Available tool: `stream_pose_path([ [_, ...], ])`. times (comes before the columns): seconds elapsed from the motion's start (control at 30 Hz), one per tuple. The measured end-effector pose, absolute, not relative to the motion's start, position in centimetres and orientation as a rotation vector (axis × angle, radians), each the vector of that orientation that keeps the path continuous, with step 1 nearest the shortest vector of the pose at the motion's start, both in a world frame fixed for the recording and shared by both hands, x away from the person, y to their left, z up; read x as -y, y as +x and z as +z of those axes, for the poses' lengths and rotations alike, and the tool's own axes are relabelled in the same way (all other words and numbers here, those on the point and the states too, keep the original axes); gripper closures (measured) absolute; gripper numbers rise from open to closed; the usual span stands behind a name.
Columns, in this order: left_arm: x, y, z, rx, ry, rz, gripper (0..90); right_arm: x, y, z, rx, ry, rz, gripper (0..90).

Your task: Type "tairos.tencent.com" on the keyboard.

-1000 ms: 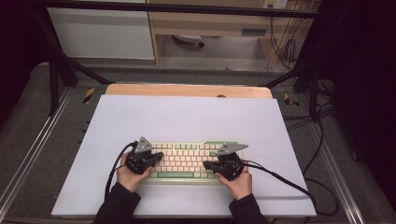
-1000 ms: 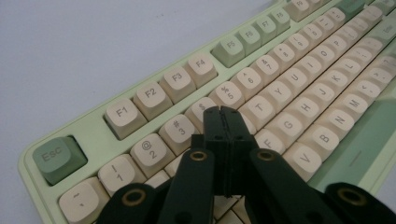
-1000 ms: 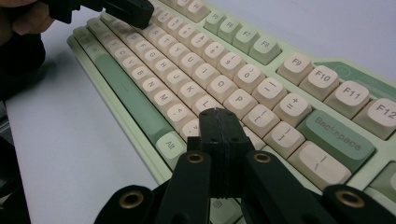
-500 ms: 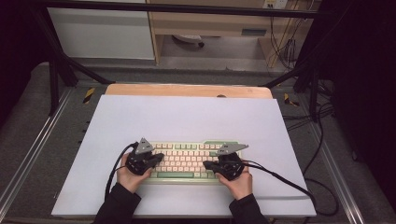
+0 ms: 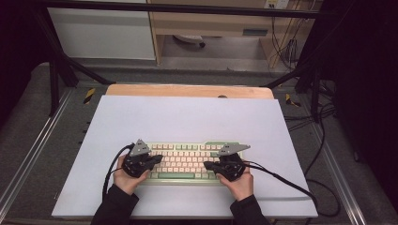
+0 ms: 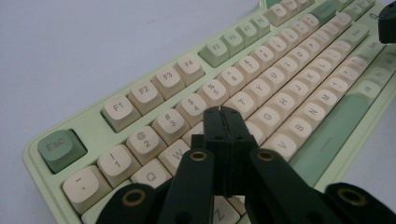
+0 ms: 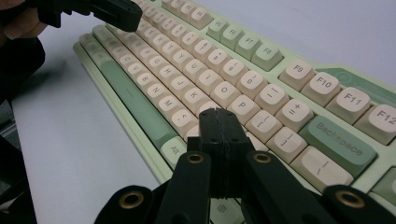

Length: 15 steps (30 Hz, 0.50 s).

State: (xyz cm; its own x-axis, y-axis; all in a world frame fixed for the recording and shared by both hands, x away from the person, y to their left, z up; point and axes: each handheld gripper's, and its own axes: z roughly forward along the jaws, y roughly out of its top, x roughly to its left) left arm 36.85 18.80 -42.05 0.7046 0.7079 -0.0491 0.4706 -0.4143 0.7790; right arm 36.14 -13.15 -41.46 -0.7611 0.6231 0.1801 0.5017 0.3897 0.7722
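Keyboard [image 5: 187,161] lies low centre of the high view on the white counter [image 5: 187,117]. My left hand-held gripper [image 5: 157,160] sits over its left keys, right hand-held gripper [image 5: 209,165] over its right keys, both with jaws pressed together, pinching nothing.

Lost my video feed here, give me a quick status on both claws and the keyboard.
Left claw shut, tips over the E-R keys. Right claw shut, near the L-P keys. Keyboard flat on the white mat. Nothing in the way.
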Motion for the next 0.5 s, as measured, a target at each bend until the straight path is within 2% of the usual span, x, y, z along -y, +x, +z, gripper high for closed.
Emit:
stream_pose_path([
  [0.5, -19.37, 36.24, -42.17, -0.896, 2.088, 0.349, 89.9, 12.38, 36.15, -41.19, -2.501, 1.003, 1.339, 90.0],
])
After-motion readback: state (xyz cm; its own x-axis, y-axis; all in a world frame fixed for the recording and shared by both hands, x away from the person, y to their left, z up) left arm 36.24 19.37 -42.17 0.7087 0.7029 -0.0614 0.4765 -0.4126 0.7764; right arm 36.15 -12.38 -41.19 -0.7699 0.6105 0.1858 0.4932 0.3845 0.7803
